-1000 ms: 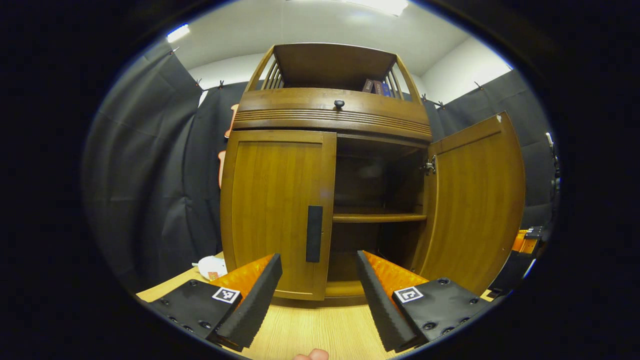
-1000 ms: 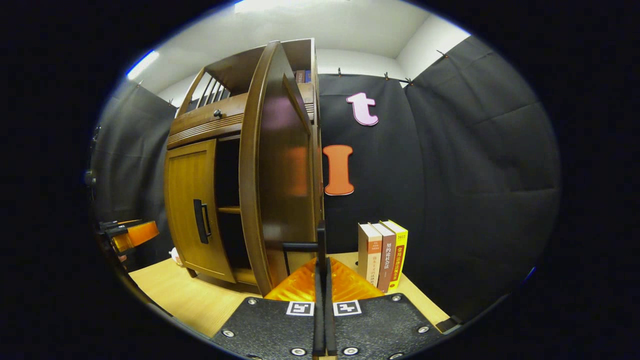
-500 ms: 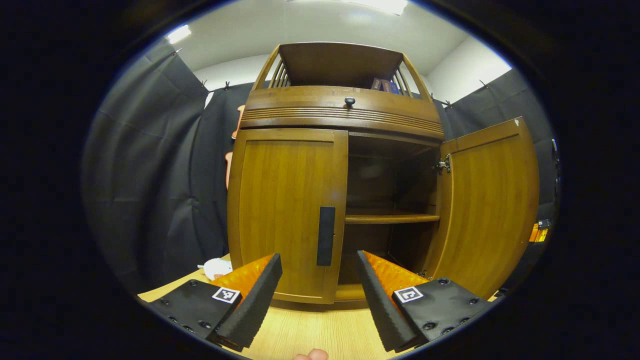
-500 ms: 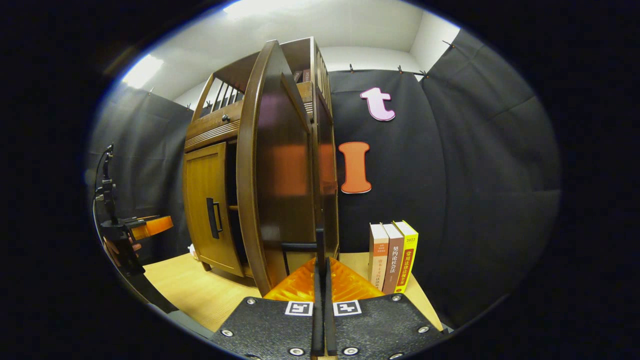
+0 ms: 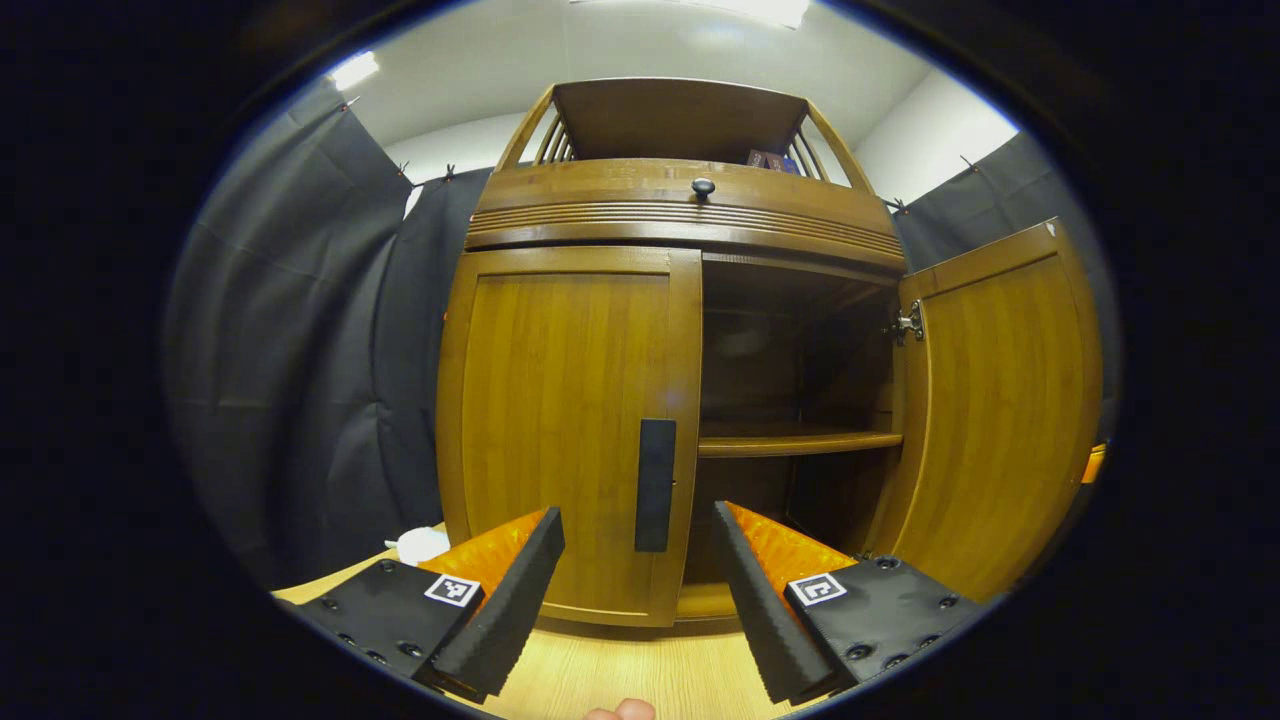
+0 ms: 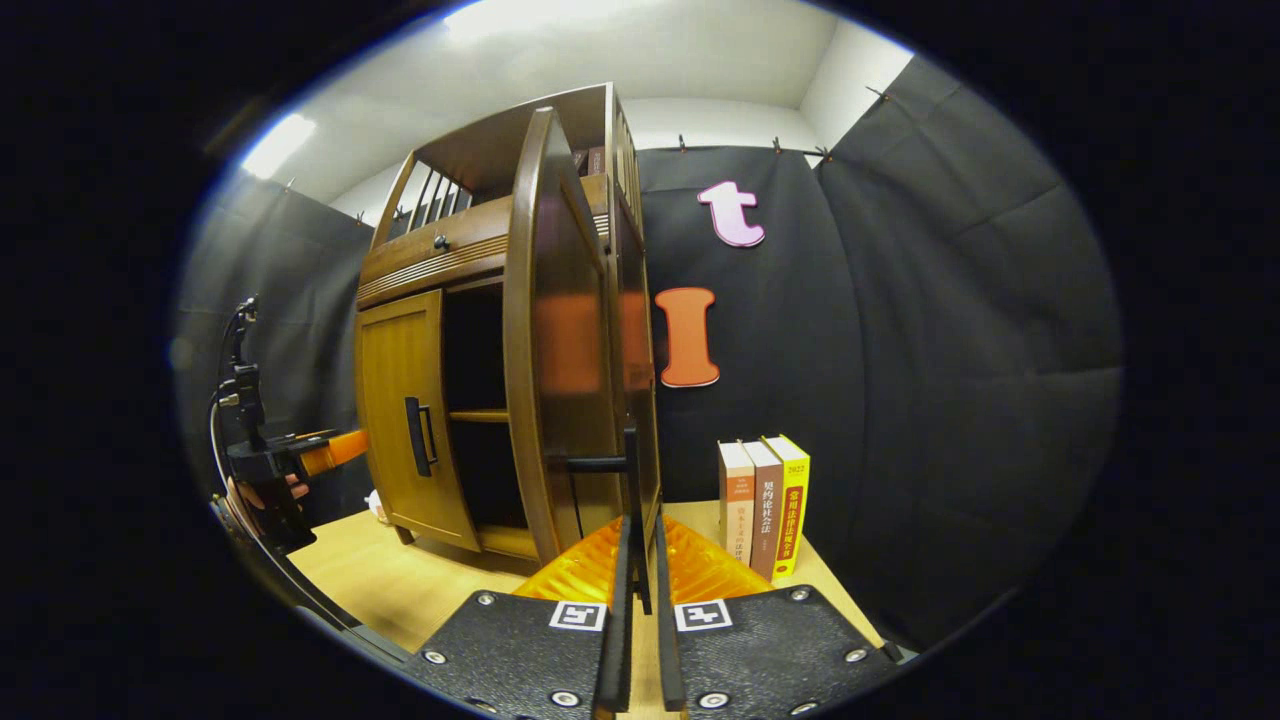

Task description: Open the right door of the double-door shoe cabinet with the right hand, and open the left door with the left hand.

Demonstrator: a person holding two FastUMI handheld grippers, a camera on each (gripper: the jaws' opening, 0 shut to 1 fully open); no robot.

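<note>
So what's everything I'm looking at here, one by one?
Shoe cabinet: one, brown wood, standing on the table.
Left door: one, brown, closed.
Left door handle: one, black, at the door's inner edge.
Right door: one, brown, swung open.
Right door handle: one, black.
Inner shelf: one, brown, bare.
Drawer knob: one, dark, above the doors.
Books: three, upright beside the cabinet.
Table: one, light wood.
Left gripper: orange and black, open, before the left handle.
Right gripper: orange and black, fingers slightly apart around the right handle.

Books (image 6: 764,505) right of cabinet (image 6: 480,330), seemingly apart
</note>
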